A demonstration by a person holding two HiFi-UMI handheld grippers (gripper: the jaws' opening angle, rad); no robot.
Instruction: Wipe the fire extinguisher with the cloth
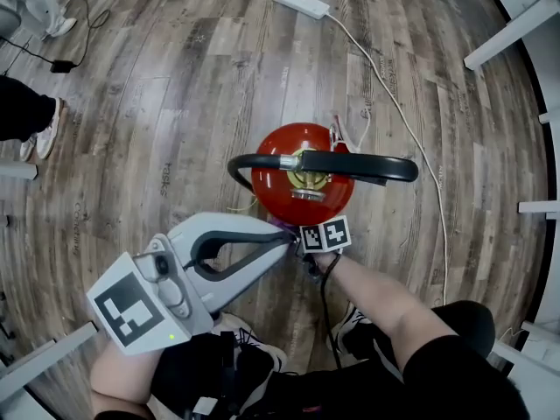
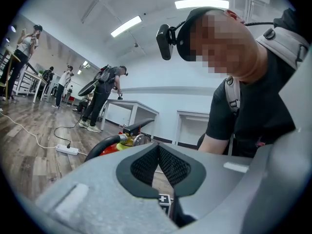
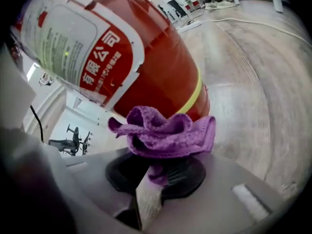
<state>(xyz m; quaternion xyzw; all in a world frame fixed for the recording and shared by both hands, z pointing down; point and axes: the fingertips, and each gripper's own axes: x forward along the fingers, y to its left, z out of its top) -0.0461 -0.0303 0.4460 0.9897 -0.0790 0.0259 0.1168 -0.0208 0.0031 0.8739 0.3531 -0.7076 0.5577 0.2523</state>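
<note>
Fire extinguisher [image 1: 302, 178]: red, standing upright on the wooden floor [image 1: 175, 103] right below you, with a black hose and handle arching across its top.
Cloth [image 3: 165, 133]: purple and bunched up, sticking out of your right gripper and lying against the red body just by the yellow band.
Right gripper [image 3: 157, 168]: your jaws are clamped on the cloth, low on the extinguisher's near side and angled down.
Left gripper [image 1: 285, 241]: your jaws are pressed fully together with nothing between them, the tips near the right gripper's marker cube, level.
Power strip [image 1: 300, 3]: white, lying well beyond the extinguisher, its cable trailing past on the right.
Background: people stand by white tables in your left gripper view.
</note>
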